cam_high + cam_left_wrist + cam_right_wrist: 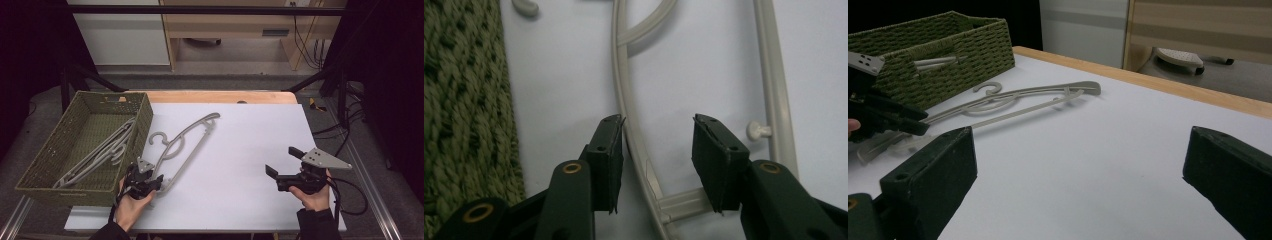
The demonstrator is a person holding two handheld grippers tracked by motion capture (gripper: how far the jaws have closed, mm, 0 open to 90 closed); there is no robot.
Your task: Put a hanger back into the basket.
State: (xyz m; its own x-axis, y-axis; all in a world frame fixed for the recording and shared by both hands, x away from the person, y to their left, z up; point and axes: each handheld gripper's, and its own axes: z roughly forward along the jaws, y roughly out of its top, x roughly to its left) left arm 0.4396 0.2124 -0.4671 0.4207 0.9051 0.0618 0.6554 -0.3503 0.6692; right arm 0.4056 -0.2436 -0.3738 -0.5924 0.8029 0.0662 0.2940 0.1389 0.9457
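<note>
A grey plastic hanger (187,142) lies flat on the white table (240,150), its hook toward the green woven basket (47,155). My left gripper (150,184) is at the hanger's near end, open, its jaws straddling the hanger's curved arm (631,130) without closing on it. The hanger's straight bar (774,85) runs just outside the right jaw. Over the table's right front, my right gripper (284,162) is held open with nothing between its jaws. In the right gripper view the hanger (1018,100) and the basket (963,50) lie ahead to the left, with the left gripper (893,120) beside them.
More grey hangers (100,150) lie inside the basket at the table's left edge. A wooden strip (220,96) borders the table's far side. Cables (350,195) trail from the right gripper near the table's right edge.
</note>
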